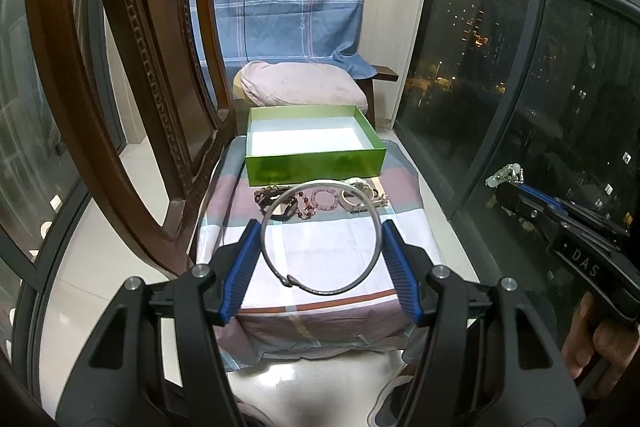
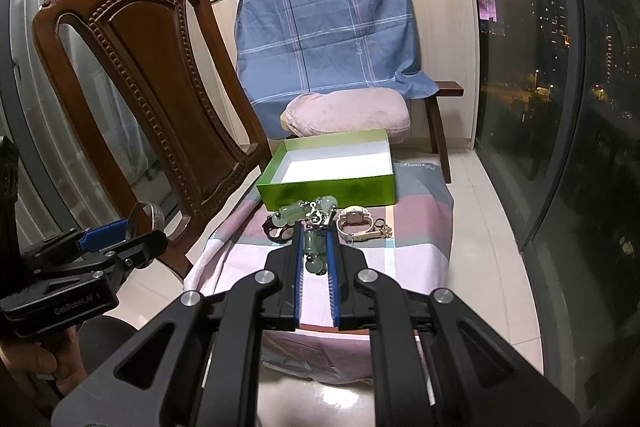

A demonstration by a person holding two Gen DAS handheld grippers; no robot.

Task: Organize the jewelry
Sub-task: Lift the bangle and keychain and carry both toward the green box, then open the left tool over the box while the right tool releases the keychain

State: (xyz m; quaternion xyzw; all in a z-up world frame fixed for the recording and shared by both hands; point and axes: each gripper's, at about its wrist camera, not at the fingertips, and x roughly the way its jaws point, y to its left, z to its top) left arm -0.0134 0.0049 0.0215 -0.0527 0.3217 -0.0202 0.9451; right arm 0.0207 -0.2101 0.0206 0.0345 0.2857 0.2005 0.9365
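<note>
Left hand-held gripper [image 1: 320, 247] is spread wide with a silver bangle [image 1: 320, 239] spanning between its blue pads [image 1: 240, 267]; the ring touches both pads only at its outer edge, so it is held by light side pressure, lifted off the cloth-covered stool [image 1: 320, 291] below. Right hand-held gripper [image 2: 314, 247] is nearly closed, pinching a jade-green bead bracelet [image 2: 312, 227] with small metal charms; the beads bunch at the tips and partly dangle past them. Beyond both, loose pieces lie in a row on the cloth: dark bead bracelet [image 1: 272, 199], pink bead bracelet [image 1: 324, 199], pale wristwatch [image 2: 356, 221], touching or just beside each other. Just behind that row sits the green box [image 1: 316, 167], open, white inside, nothing visible in it, so sorting looks barely started. Wooden chair [image 2: 140, 87] stands to the left, pink cushion [image 2: 348, 115] and blue plaid cloth [image 2: 328, 27] further back. Risks, as judgement: the bangle could pop out or rotate if the pads ease at all, since hard round metal gives little contact. The dangling jade strand may snag on the box's near wall or drag the watch when passing over the row. Both pieces carried together could collide over the box.
</note>
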